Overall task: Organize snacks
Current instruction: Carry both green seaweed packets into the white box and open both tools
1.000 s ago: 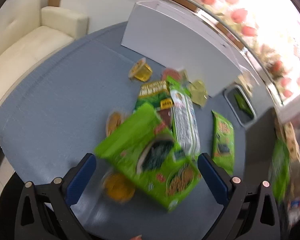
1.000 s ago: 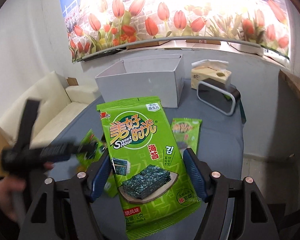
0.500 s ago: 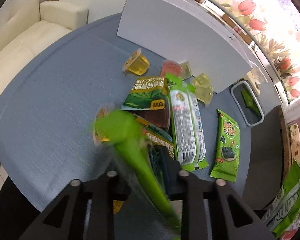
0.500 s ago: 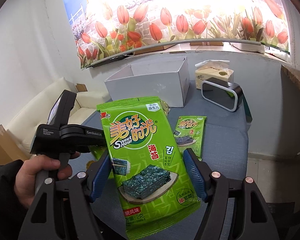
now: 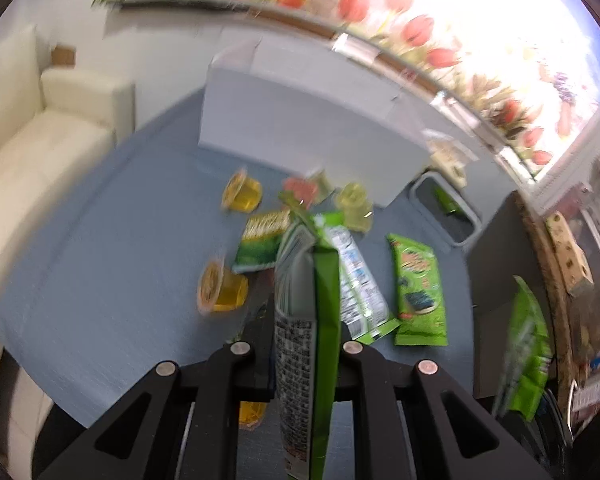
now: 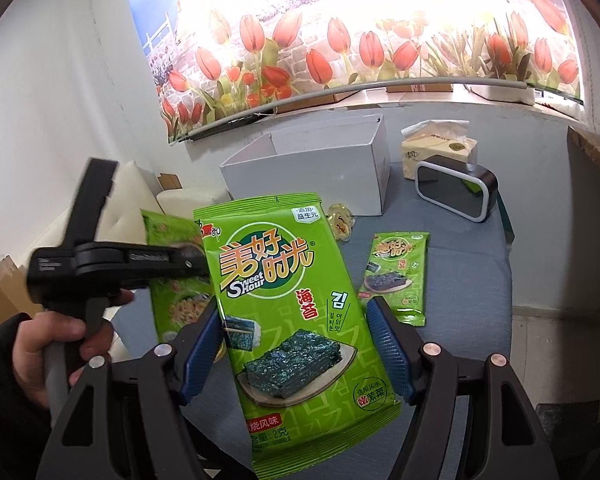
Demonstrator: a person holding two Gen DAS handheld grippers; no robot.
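My left gripper (image 5: 306, 320) is shut on a green snack packet (image 5: 308, 336), held edge-on above the grey table (image 5: 100, 264). The same gripper (image 6: 204, 264) and its packet (image 6: 172, 300) show at left in the right wrist view. My right gripper (image 6: 296, 340) holds a green seaweed packet (image 6: 288, 300) upright between its blue pads (image 6: 388, 356), raised above the table. More green packets (image 5: 418, 284), a white-backed packet (image 5: 354, 272) and several jelly cups (image 5: 242, 196) lie on the table before a white open box (image 5: 300, 120).
A black-and-white rimmed clock-like object (image 6: 456, 194) and a tissue pack (image 6: 440, 152) stand right of the box (image 6: 312, 176). A cream sofa (image 5: 28, 140) is left of the table. A tulip mural covers the back wall. The table's right edge drops to the floor.
My left gripper closed on the green packet, lifted it off the pile and turned it edge-on, tilting the view up. The right gripper has held its seaweed packet steady.
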